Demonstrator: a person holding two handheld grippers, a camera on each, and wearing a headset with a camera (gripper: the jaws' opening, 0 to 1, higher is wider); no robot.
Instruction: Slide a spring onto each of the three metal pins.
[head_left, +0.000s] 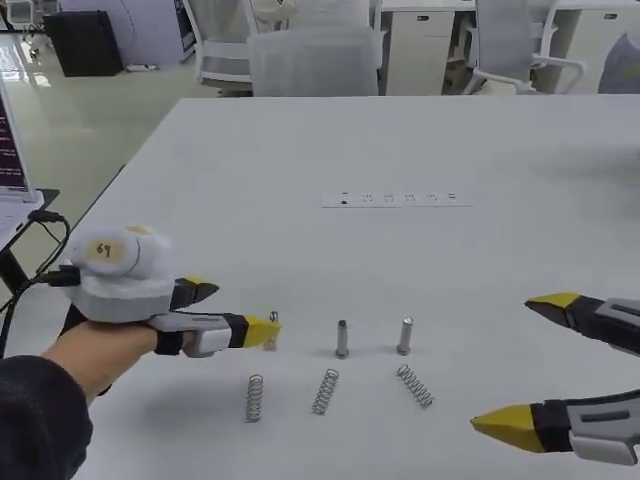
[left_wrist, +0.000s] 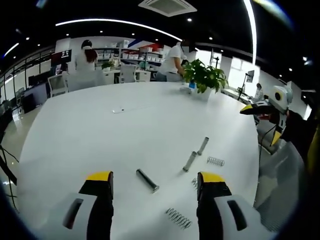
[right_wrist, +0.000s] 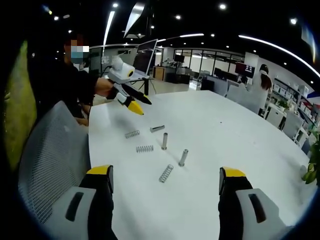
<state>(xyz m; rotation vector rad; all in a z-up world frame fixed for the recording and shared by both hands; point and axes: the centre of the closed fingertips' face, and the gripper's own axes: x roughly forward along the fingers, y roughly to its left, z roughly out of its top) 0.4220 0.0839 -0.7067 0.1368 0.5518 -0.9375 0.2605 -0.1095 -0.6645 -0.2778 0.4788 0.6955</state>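
Your left gripper (head_left: 245, 308) and right gripper (head_left: 500, 364) are both released. The springs (head_left: 325, 391) by the bench's (head_left: 400, 150) near edge look light, squashy: pinch one mid-coil.

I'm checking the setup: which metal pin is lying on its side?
The pin nearest the left gripper lies flat; the middle pin and the far pin stand upright.
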